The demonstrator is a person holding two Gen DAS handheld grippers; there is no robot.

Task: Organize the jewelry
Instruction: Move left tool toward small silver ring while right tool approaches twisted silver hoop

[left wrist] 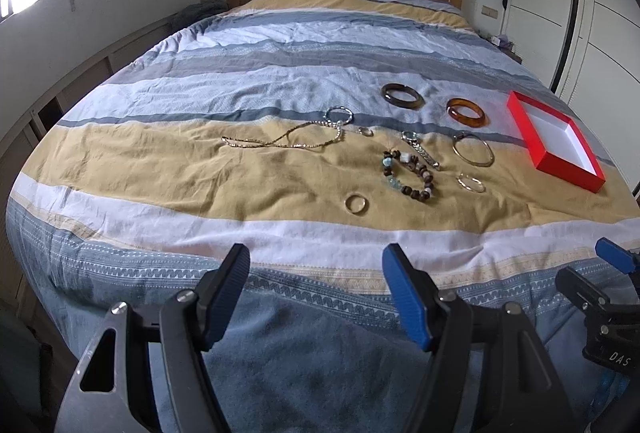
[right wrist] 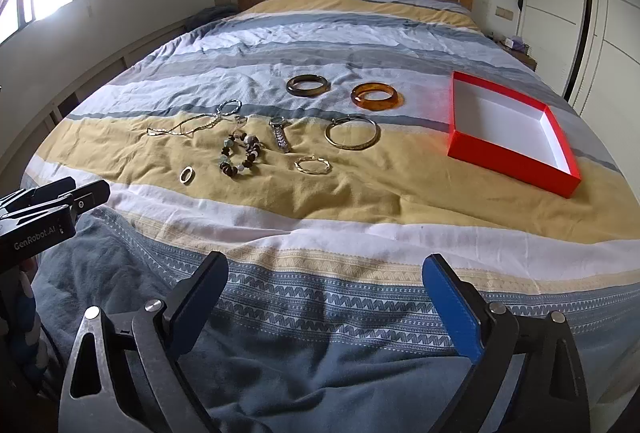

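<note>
Starting out, I judge: nothing is in the box point(right wrist: 516, 157) yet and all the jewelry lies on the bed point(right wrist: 360, 201). My left gripper point(left wrist: 316, 289) and right gripper point(right wrist: 326, 297) hover at the near edge, fingers spread and empty. Left to right I see the chain point(right wrist: 180, 129), ring point(right wrist: 187, 175), beads point(right wrist: 240, 157), watch point(right wrist: 280, 137), gold bangle point(right wrist: 352, 135), amber bangle point(right wrist: 375, 96). Next I must reach forward and pinch one piece; the ring and chain lie flat, so grasping looks fiddly. The right view shows the whole box; the left crowds it to the edge.
</note>
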